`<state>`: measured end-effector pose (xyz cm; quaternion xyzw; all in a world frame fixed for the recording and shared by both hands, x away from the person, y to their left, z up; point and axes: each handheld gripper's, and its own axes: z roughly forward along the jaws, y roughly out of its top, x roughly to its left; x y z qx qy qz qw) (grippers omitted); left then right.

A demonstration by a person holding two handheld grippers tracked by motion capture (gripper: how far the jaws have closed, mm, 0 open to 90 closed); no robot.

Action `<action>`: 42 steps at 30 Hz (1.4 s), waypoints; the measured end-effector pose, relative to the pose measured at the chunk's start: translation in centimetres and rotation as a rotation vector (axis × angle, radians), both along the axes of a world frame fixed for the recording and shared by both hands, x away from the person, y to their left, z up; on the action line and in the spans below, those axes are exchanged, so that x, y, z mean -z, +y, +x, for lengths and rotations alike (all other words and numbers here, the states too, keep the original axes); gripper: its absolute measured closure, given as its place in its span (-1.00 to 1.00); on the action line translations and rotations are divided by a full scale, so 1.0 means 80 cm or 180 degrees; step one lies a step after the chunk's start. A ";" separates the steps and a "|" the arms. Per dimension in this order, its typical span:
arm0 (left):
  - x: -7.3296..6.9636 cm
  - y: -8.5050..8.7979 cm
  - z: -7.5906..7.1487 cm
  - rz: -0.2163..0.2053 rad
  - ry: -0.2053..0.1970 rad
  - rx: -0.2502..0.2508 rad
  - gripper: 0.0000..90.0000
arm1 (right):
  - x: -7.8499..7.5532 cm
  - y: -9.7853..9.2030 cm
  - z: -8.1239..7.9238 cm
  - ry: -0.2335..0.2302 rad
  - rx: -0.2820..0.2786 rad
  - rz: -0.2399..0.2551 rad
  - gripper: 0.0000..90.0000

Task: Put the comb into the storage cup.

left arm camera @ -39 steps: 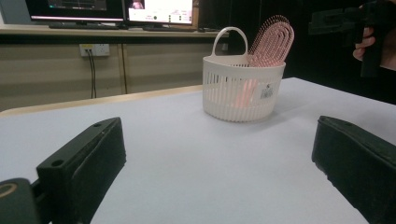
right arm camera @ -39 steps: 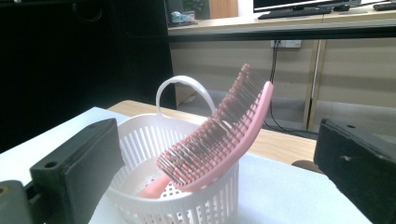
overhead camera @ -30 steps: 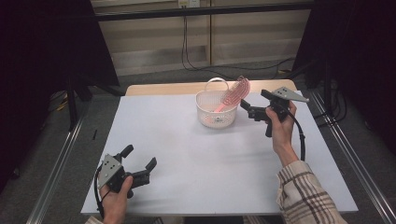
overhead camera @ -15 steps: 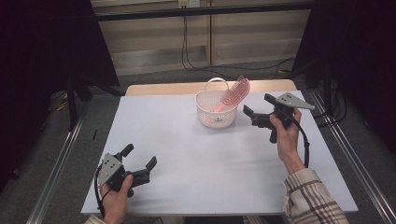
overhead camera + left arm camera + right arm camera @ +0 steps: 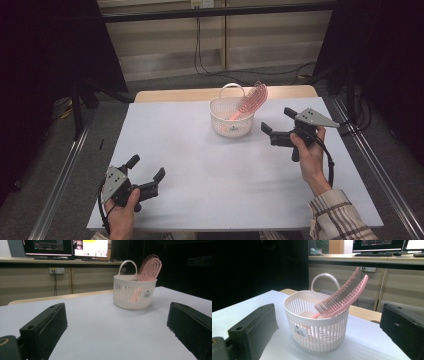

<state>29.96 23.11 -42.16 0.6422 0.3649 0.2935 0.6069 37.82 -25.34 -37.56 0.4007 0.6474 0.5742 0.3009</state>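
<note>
Basket (image 5: pixel 231 117), white, slatted: we found it at twelve o'clock on the worktop (image 5: pixel 200 165), pink brush (image 5: pixel 250 100) propped handle-down inside, head leaning over the rim. Right gripper (image 5: pixel 272 125), released and empty, sat just beside at three o'clock, apparently clear after placing. Left gripper (image 5: pixel 147 172), released, idled at seven o'clock.

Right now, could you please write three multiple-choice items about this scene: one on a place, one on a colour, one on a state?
1. Where is the hairbrush?
A. flat on the table
B. standing in the basket
C. held by a gripper

2. What colour is the hairbrush?
A. pink
B. green
C. black

3. How are the jaws of the right gripper?
A. shut on the basket
B. shut on nothing
C. open

Answers: 1 B, its handle is inside the basket and its head leans over the rim. 2 A, it shows pink in all views. 3 C, the jaws stand wide apart, holding nothing.
</note>
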 end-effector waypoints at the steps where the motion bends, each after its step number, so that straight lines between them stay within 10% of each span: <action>1: 0.000 0.000 0.000 0.0003 0.0000 -0.0013 -0.93 | 0.000 -0.001 -0.002 -0.0001 0.0016 -0.0021 -1.00; 42: -0.001 0.003 -0.004 0.0011 0.0033 -0.0164 -0.94 | 0.033 -0.031 -0.108 -0.0175 0.0609 -0.0119 -0.99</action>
